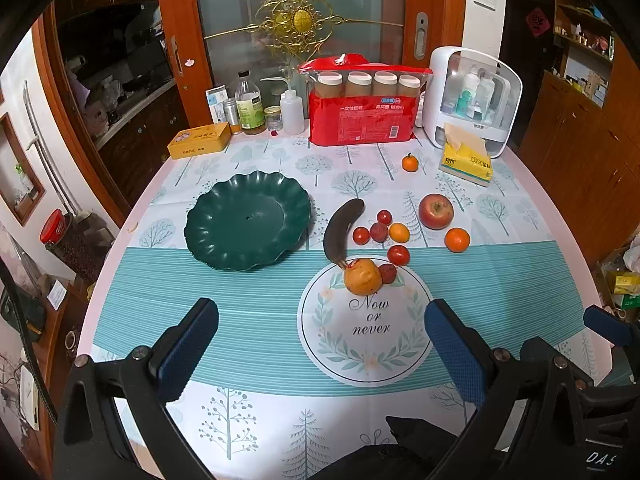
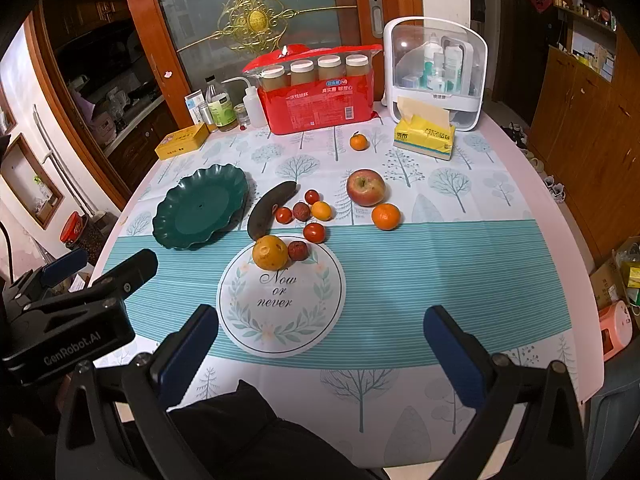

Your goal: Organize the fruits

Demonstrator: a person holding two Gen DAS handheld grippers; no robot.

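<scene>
An empty dark green scalloped plate (image 1: 248, 220) (image 2: 200, 212) sits left of centre on the table. Right of it lies loose fruit: a blackened banana (image 1: 342, 228) (image 2: 270, 208), a yellow-orange pear-like fruit (image 1: 362, 276) (image 2: 270, 253), a red apple (image 1: 436, 211) (image 2: 365, 187), an orange (image 1: 457, 239) (image 2: 386, 216), a small tangerine (image 1: 410, 163) (image 2: 359, 141) farther back, and several cherry tomatoes (image 1: 398, 255) (image 2: 314, 232). My left gripper (image 1: 322, 344) and my right gripper (image 2: 320, 350) hover open above the table's near side, nothing between their fingers.
Along the back stand a red pack of jars (image 1: 362, 108), a white storage box (image 1: 472, 96), a yellow tissue pack (image 1: 466, 162), bottles (image 1: 250, 106) and a yellow tin (image 1: 199, 140). The left gripper's body (image 2: 72, 300) shows at the left of the right wrist view.
</scene>
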